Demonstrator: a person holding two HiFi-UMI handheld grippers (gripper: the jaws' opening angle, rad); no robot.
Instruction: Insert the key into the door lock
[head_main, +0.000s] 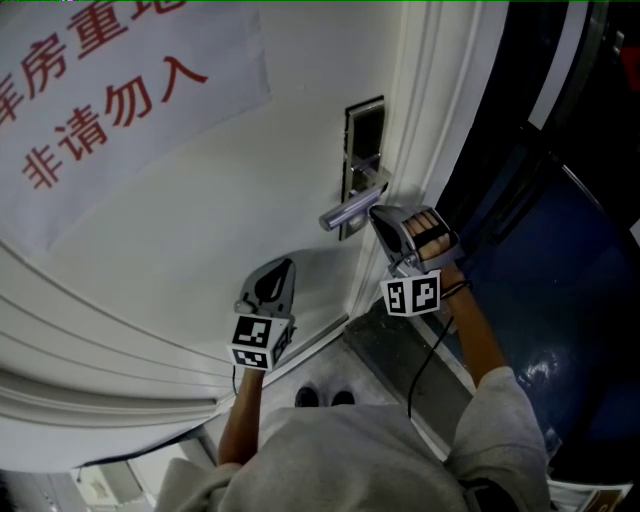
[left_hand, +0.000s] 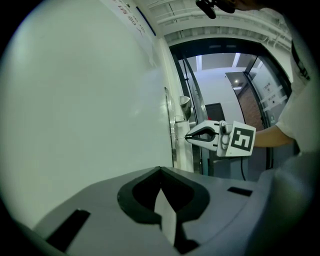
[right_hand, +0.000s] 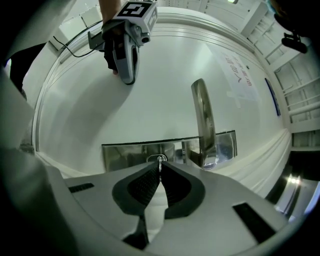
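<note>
A steel lock plate (right_hand: 130, 154) with a lever handle (right_hand: 204, 117) is fixed to the white door (head_main: 230, 210). My right gripper (right_hand: 160, 165) is shut on a small metal key (right_hand: 160, 159), whose tip sits at the keyhole in the plate just below the handle. The head view shows this gripper (head_main: 379, 213) held level against the lock plate (head_main: 365, 150), under the handle (head_main: 348, 211). My left gripper (head_main: 278, 272) hangs lower left, close to the bare door, shut and holding nothing. The left gripper view shows its closed tips (left_hand: 161, 172) and, beyond them, the right gripper (left_hand: 188, 136) at the door's edge.
A white paper notice (head_main: 110, 90) with red characters is stuck to the door at upper left. The door frame (head_main: 440, 110) runs just right of the lock, with a dark blue surface (head_main: 560, 290) beyond. The person's shoes (head_main: 322, 397) stand below at the threshold.
</note>
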